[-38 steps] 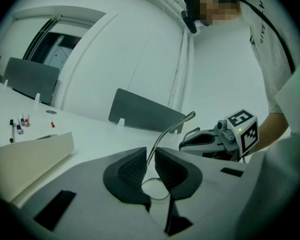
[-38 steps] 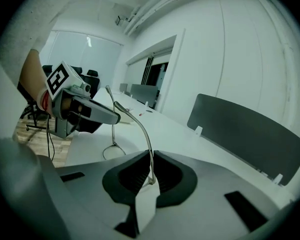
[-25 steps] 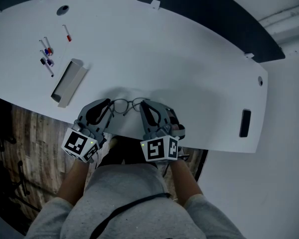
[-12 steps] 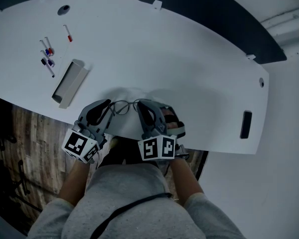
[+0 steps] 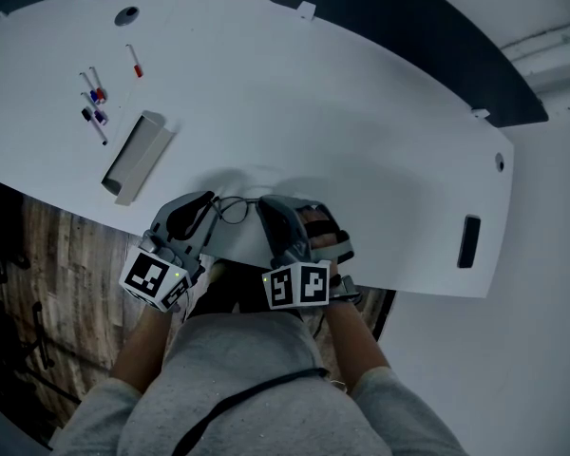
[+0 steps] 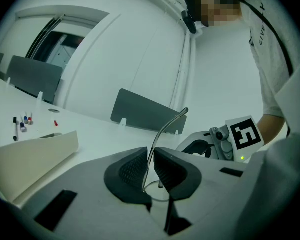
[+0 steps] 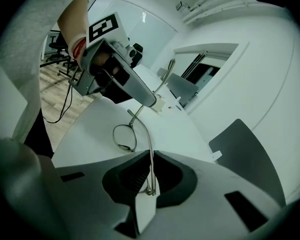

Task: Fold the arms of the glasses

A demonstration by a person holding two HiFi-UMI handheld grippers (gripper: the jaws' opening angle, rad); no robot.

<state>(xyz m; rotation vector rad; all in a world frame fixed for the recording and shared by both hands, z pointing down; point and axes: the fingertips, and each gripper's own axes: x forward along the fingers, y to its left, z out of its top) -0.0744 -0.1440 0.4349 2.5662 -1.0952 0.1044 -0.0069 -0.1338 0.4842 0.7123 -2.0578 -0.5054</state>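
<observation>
Table [image 5: 361, 112] white, curved, fills most of head view. Grey tray [image 5: 138, 155] lies near left edge, far from grippers. Left gripper [image 5: 207, 202] and right gripper [image 5: 266, 205] sit side by side at near edge. Left jaws narrow and closing, one temple arm standing up between pads. Right jaws nearly together, pinching other temple arm. Glasses [image 5: 233, 207] at near edge between both grippers, lens above tabletop. Markers [image 5: 93, 103] scattered near far left corner.
</observation>
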